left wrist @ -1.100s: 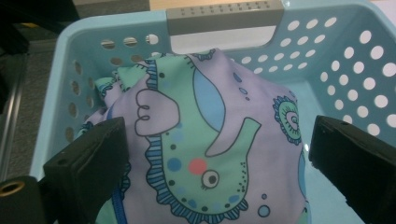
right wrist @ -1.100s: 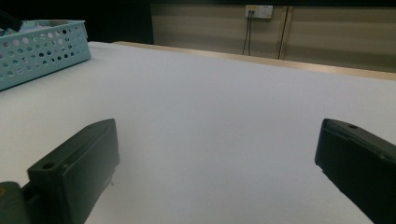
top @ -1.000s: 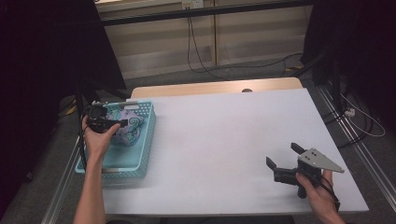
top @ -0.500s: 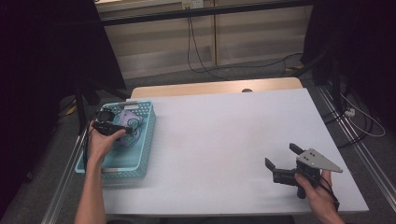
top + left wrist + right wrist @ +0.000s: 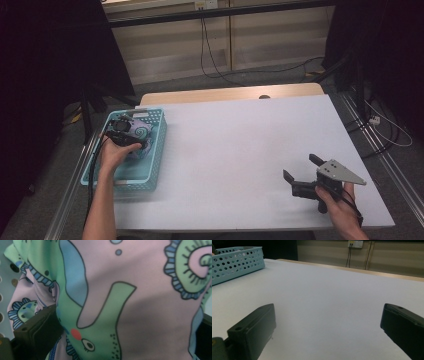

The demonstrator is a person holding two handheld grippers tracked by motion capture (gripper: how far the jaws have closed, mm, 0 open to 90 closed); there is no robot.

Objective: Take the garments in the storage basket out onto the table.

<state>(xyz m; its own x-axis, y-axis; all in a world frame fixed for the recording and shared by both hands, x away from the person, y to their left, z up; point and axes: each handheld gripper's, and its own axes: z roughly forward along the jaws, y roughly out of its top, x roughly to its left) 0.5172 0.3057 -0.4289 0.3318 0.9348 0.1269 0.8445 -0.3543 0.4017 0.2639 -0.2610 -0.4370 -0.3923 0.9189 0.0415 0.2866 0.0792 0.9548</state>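
2 grippers are at work, and they sit well apart. The left gripper (image 5: 131, 141) is down inside the turquoise basket (image 5: 159, 150) at the table's left edge, pushed into the patterned cloth (image 5: 140, 129) that lies bunched there. In the left gripper view the cloth (image 5: 140, 302), pink and green with blue swirls and cartoon shapes, bulges between the 2 black jaws, which stand wide at the picture's lower corners with fabric pressed against the left one. The jaws look parted around a fold rather than pinched on it, so I judge the cloth not yet grasped.

The right gripper (image 5: 300, 176) rests low over the white table (image 5: 240, 145) near its front right corner, its jaws spread apart with nothing between them. Its own view looks across bare tabletop (image 5: 332, 290) towards the basket (image 5: 237, 262) far off at the upper left.

The relation that matters: the cloth lies directly ahead of and between the left gripper's jaws, touching them, while the whole width of the table separates it from the right gripper. The left hand (image 5: 114, 155) is plainly the nearer one, so closing and lifting falls to it. The cloth is crumpled, with no clear long axis; it sits in the basket's far half, against the wall nearest the table's middle.
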